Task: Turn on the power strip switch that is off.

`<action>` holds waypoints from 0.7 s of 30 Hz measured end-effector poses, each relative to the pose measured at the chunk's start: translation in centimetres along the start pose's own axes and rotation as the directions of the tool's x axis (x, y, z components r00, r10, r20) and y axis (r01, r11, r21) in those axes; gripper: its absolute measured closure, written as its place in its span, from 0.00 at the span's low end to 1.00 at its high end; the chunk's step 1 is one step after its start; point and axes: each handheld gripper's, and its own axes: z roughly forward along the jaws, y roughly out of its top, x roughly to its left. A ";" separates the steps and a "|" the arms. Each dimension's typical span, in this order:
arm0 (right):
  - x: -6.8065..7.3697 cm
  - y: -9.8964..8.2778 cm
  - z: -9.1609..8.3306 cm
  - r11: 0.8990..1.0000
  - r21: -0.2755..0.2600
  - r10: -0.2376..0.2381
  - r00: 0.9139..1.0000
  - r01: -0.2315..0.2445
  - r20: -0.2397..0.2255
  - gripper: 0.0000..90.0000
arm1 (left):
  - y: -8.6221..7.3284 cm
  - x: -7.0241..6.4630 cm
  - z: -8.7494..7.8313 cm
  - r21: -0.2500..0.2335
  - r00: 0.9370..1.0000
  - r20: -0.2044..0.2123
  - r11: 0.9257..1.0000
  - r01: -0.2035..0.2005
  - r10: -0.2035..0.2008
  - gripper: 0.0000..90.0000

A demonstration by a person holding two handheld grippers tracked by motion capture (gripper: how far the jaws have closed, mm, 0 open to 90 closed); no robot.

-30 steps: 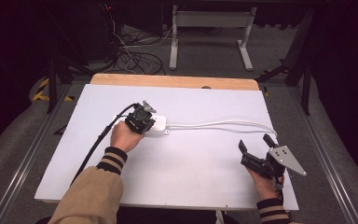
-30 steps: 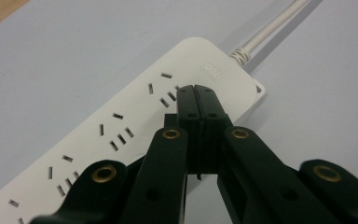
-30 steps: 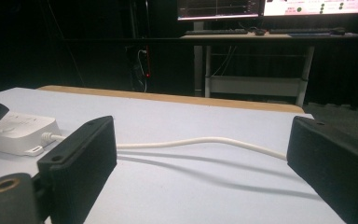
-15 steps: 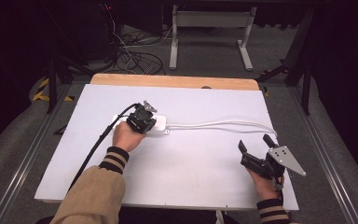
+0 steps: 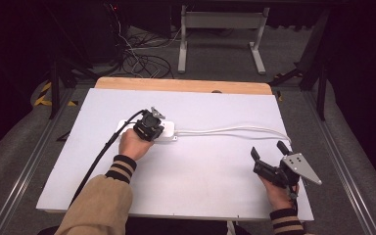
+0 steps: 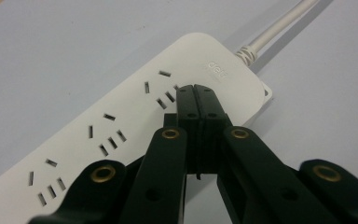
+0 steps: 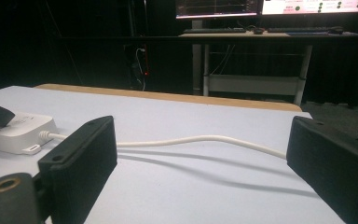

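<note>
The white power strip lies left of centre on the white tabletop, directly under the left claw, whose closed tips press on its top near the cord end, gripping nothing. The right claw hovers well apart, jaws wide and empty. The strip's white cord runs toward it.

White table, floor cables
</note>
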 end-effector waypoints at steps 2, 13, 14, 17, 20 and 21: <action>0.1 0.0 0.0 1.000 -0.002 -0.004 1.000 0.004 0.000 0.10 | -0.1 -0.1 0.1 -0.014 1.000 0.016 1.000 0.021 -0.021 1.00; 0.0 0.0 -0.1 1.000 -0.006 -0.004 1.000 0.004 0.002 0.10 | -0.2 -0.2 0.0 -0.039 0.999 -0.014 0.998 0.045 -0.046 1.00; 0.0 0.0 -0.1 1.000 -0.006 -0.004 1.000 0.004 0.003 0.10 | -0.4 0.1 0.0 -0.038 0.999 -0.019 0.998 0.050 -0.051 1.00; -0.1 0.0 -0.1 1.000 -0.003 0.003 1.000 -0.003 0.008 0.10 | -0.7 0.5 -0.2 -0.028 0.999 0.004 0.998 0.051 -0.051 1.00; 0.0 0.0 -0.1 1.000 -0.004 -0.002 1.000 0.002 0.009 0.10 | -0.8 0.5 -0.1 -0.042 0.998 0.010 0.998 0.057 -0.056 1.00; 0.0 0.0 -0.1 1.000 -0.006 -0.008 1.000 0.008 0.006 0.10 | -0.7 0.4 0.0 -0.048 0.998 0.014 0.997 0.062 -0.061 1.00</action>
